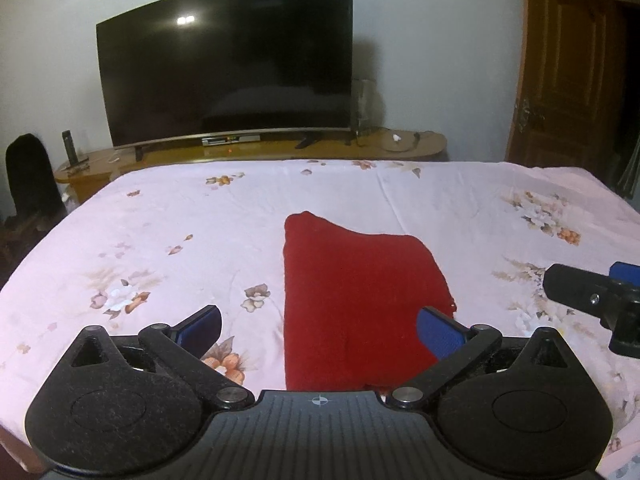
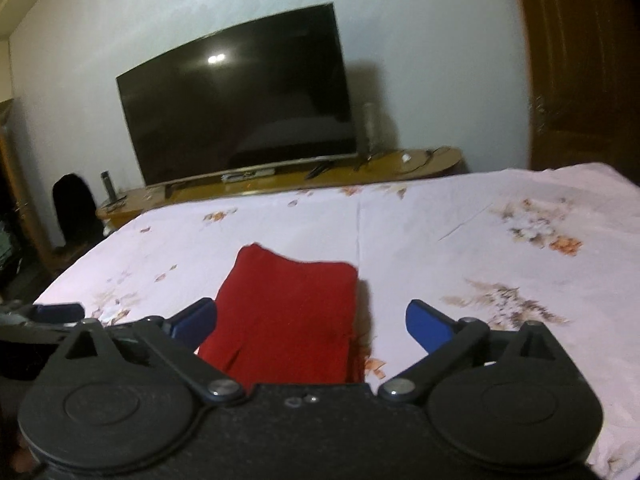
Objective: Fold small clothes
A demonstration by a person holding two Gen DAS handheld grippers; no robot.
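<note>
A folded red garment [image 1: 356, 292] lies flat on the pink floral bedsheet [image 1: 160, 232], its near end running under my left gripper's body. My left gripper [image 1: 320, 326] hovers above it, wide open, blue pads apart and holding nothing. In the right wrist view the same red garment [image 2: 292, 316] lies below my right gripper [image 2: 312, 320], which is also wide open and holds nothing; its pads stand clear of the cloth. The right gripper [image 1: 592, 292] shows at the right edge of the left wrist view, beside the garment. The left gripper's tip [image 2: 56, 312] peeks in at the left edge of the right wrist view.
A large dark television [image 1: 228, 64] stands on a low wooden cabinet [image 1: 256, 152] past the bed's far edge. A wooden door [image 1: 568, 64] is at the right. A dark rounded object [image 1: 28, 176] sits on the floor at the left.
</note>
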